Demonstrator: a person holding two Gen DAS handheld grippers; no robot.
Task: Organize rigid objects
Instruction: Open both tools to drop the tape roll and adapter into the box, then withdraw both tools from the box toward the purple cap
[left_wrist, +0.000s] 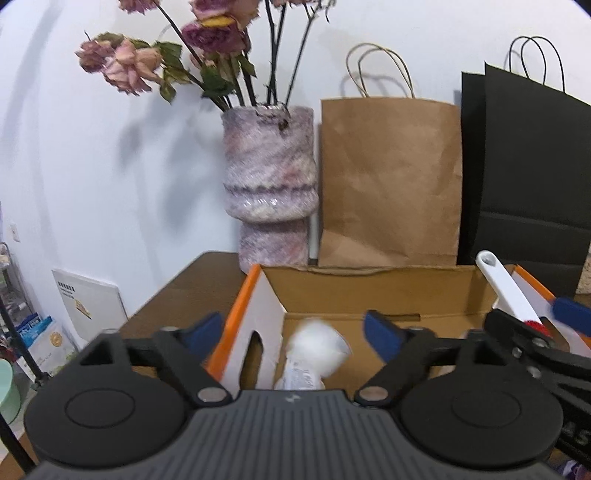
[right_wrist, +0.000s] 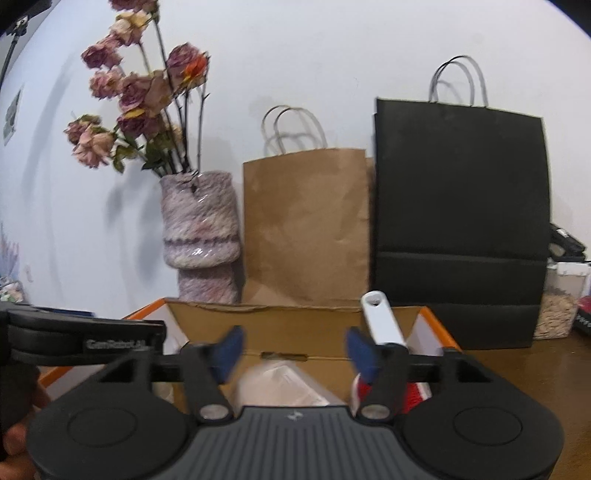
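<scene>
White blurred bottle (left_wrist: 314, 354) half-hidden in cardboard box (left_wrist: 369, 291); left gripper (left_wrist: 295, 328) and right gripper (right_wrist: 291, 350) fingers wide, empty

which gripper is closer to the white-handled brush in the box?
Right. The right gripper hovers with its open fingers right beside the white-handled brush at the cardboard box's right end. The left gripper, also open, sits over the box's left end above a white bottle.

Vase (left_wrist: 270, 177): mottled pink-white, upright on brown worktop (left_wrist: 184, 291), holding dried roses (left_wrist: 125, 66) | Brown paper bag (left_wrist: 389, 181): upright against wall, just right of vase | Black paper bag (left_wrist: 532, 177): upright, right of brown bag | Clear container (right_wrist: 557, 306): grainy contents, right of black bag
</scene>
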